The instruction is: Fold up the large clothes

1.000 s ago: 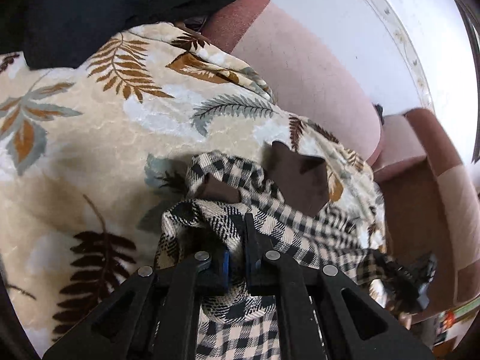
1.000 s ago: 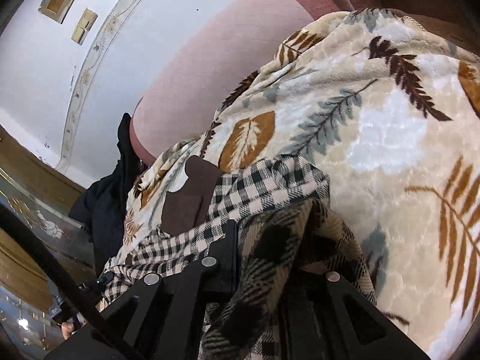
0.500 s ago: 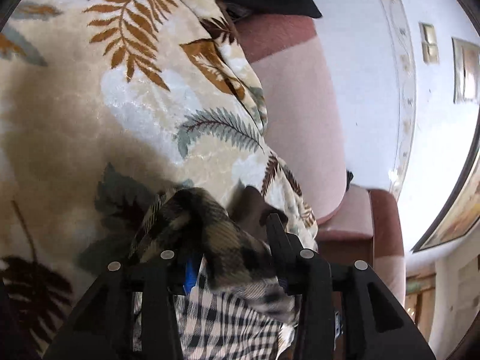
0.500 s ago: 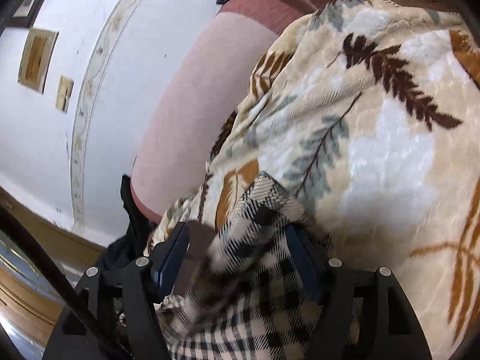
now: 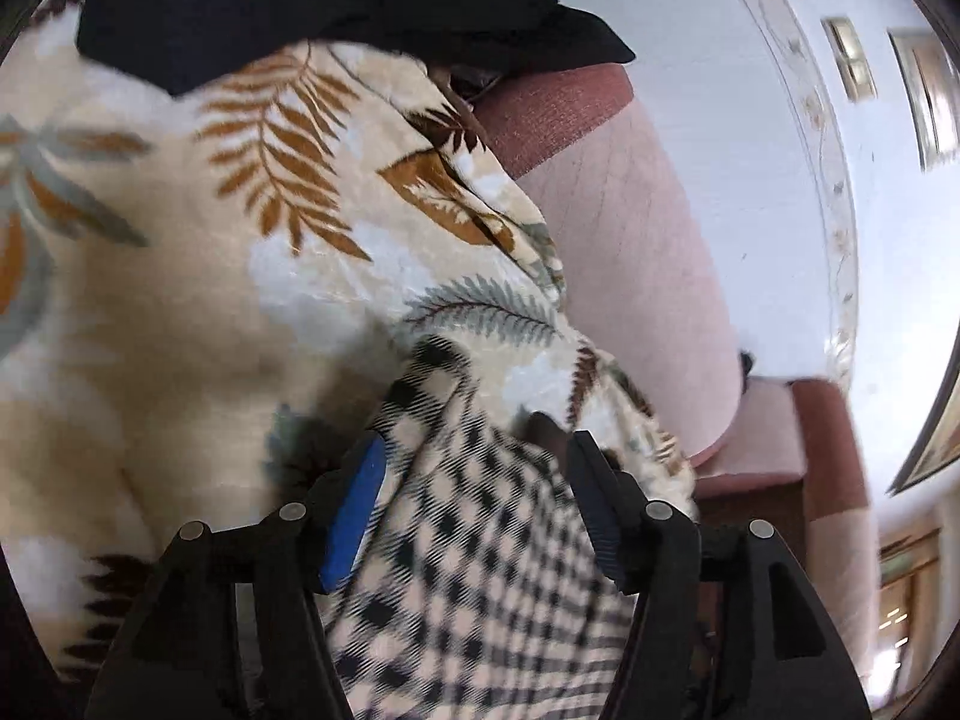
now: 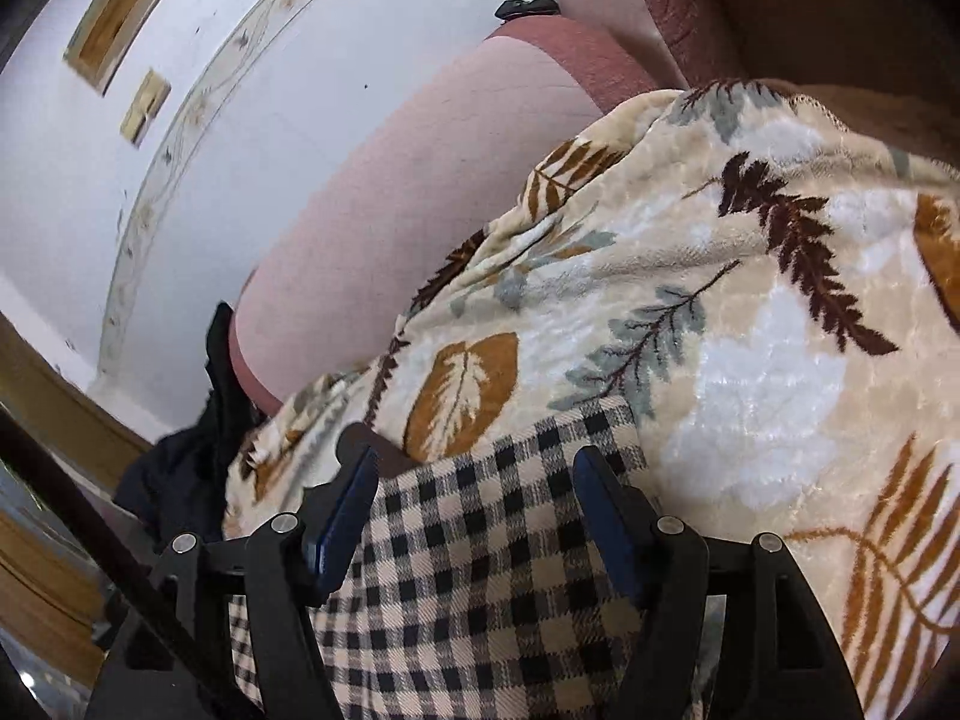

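Between the fingers of the left gripper (image 5: 474,468), whose jaws are opening right now, lies the black-and-cream checked woven garment (image 5: 480,552), its folded peak poking up toward twelve o'clock; the pads are off it, nothing clamped. Right gripper (image 6: 474,468) stands spread wide too, released, the same checked cloth (image 6: 480,570) lying flat between its fingers. Outward, the garment rests on a cream plush blanket printed with brown and grey fern leaves (image 6: 750,330). At eleven o'clock in the left view, dark navy clothing (image 5: 300,6) sits on the blanket. A pink upholstered sofa back (image 5: 630,276) rises beyond, against a white wall (image 6: 180,210).
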### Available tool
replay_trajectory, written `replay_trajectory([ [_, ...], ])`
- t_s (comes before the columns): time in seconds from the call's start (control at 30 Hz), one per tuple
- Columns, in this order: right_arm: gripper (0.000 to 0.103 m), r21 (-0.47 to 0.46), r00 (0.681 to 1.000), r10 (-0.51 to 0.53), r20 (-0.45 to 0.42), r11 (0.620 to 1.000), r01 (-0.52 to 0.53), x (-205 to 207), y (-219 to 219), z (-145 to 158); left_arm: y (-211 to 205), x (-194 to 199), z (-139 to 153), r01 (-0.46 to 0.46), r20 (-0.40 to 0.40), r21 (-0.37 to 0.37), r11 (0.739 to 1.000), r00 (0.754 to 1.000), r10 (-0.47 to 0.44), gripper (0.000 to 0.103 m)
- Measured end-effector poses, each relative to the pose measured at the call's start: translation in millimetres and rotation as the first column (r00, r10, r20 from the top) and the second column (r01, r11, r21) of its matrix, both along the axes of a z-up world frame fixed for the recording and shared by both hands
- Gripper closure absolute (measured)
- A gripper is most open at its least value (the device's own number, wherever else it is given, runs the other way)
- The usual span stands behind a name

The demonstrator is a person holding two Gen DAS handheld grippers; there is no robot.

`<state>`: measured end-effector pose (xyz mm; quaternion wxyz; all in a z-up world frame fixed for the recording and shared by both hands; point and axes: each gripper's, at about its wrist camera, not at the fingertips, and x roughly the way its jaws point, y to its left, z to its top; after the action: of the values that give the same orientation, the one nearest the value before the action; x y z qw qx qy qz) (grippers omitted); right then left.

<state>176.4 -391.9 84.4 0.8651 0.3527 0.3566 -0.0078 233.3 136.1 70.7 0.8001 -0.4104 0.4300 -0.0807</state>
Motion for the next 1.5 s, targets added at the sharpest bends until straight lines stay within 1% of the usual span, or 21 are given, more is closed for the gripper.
replay_trajectory([
  [0.13,0.030,-0.052,0.999,0.040,-0.022,0.998,-0.042,-8,15,3,-8,-24,0,0.051,-0.020,0.139,0.989,0.999,-0.049,0.041],
  [0.17,0.030,-0.072,0.997,0.067,-0.034,0.995,-0.069,-9,22,4,-13,-33,-4,0.075,-0.033,0.187,0.979,0.997,-0.070,0.041],
  [0.3,0.030,-0.164,0.986,0.151,-0.071,0.973,-0.161,-19,52,4,-30,-59,-19,0.145,-0.072,0.303,0.942,0.989,-0.130,0.041],
  [0.4,0.030,-0.195,0.972,0.212,-0.106,0.954,-0.229,-31,72,0,-40,-84,-29,0.179,-0.077,0.358,0.917,0.984,-0.162,0.041],
  [0.53,0.034,-0.225,0.941,0.306,-0.147,0.916,-0.333,-53,97,-5,-48,-113,-43,0.203,-0.085,0.408,0.890,0.979,-0.184,0.041],
  [0.6,0.034,-0.250,0.928,0.333,-0.168,0.896,-0.367,-66,107,-9,-48,-124,-53,0.214,-0.104,0.423,0.881,0.977,-0.187,0.041],
  [0.63,0.034,-0.261,0.925,0.335,-0.181,0.890,-0.374,-72,109,-12,-48,-128,-55,0.213,-0.091,0.434,0.875,0.977,-0.193,0.041],
  [0.67,0.034,-0.267,0.923,0.329,-0.200,0.888,-0.374,-79,108,-17,-50,-134,-54,0.218,-0.074,0.463,0.859,0.976,-0.207,0.041],
  [0.73,0.035,-0.273,0.923,0.296,-0.245,0.893,-0.358,-87,102,-27,-57,-142,-53,0.249,-0.085,0.537,0.806,0.967,-0.242,0.041],
  [0.8,0.040,-0.313,0.923,0.225,-0.313,0.893,-0.324,-95,90,-38,-63,-148,-53,0.271,-0.100,0.597,0.755,0.959,-0.265,0.041],
  [0.83,0.046,-0.342,0.923,0.181,-0.341,0.890,-0.301,-99,83,-42,-65,-150,-54,0.280,-0.108,0.619,0.733,0.956,-0.273,0.041],
  [0.9,0.046,-0.416,0.921,0.061,-0.384,0.879,-0.232,-108,65,-47,-67,-155,-54,0.292,-0.120,0.645,0.707,0.952,-0.283,0.041],
  [0.93,0.046,-0.434,0.919,0.011,-0.393,0.880,-0.196,-113,55,-48,-68,-157,-54,0.297,-0.125,0.654,0.696,0.950,-0.288,0.041],
  [0.97,0.046,-0.423,0.919,-0.037,-0.393,0.894,-0.145,-121,41,-46,-68,-159,-54,0.302,-0.131,0.661,0.687,0.948,-0.290,0.041],
  [1.07,0.046,-0.412,0.923,-0.106,-0.371,0.909,-0.061,-140,21,-32,-67,-166,-53,0.316,-0.143,0.666,0.676,0.943,-0.300,0.043],
  [1.13,0.045,-0.418,0.941,-0.092,-0.325,0.907,-0.055,-151,23,-18,-66,-172,-52,0.323,-0.144,0.660,0.678,0.940,-0.308,0.047],
  [1.23,0.045,-0.387,0.970,-0.015,-0.244,0.918,-0.083,-165,41,0,-59,-184,-48,0.330,-0.145,0.633,0.701,0.939,-0.312,0.056],
  [1.27,0.045,-0.380,0.977,0.028,-0.211,0.919,-0.108,-168,52,5,-57,-189,-47,0.333,-0.142,0.623,0.708,0.938,-0.316,0.062],
  [1.3,0.045,-0.380,0.980,0.064,-0.190,0.915,-0.133,-169,63,8,-55,-196,-43,0.334,-0.136,0.615,0.714,0.937,-0.321,0.064],
  [1.4,0.045,-0.395,0.971,0.170,-0.169,0.891,-0.225,-161,103,11,-49,-210,-31,0.301,-0.085,0.611,0.732,0.945,-0.317,0.064],
  [1.5,0.045,-0.369,0.951,0.257,-0.172,0.879,-0.304,-151,144,6,-44,-209,-23,0.271,-0.051,0.591,0.759,0.952,-0.301,0.064],
])
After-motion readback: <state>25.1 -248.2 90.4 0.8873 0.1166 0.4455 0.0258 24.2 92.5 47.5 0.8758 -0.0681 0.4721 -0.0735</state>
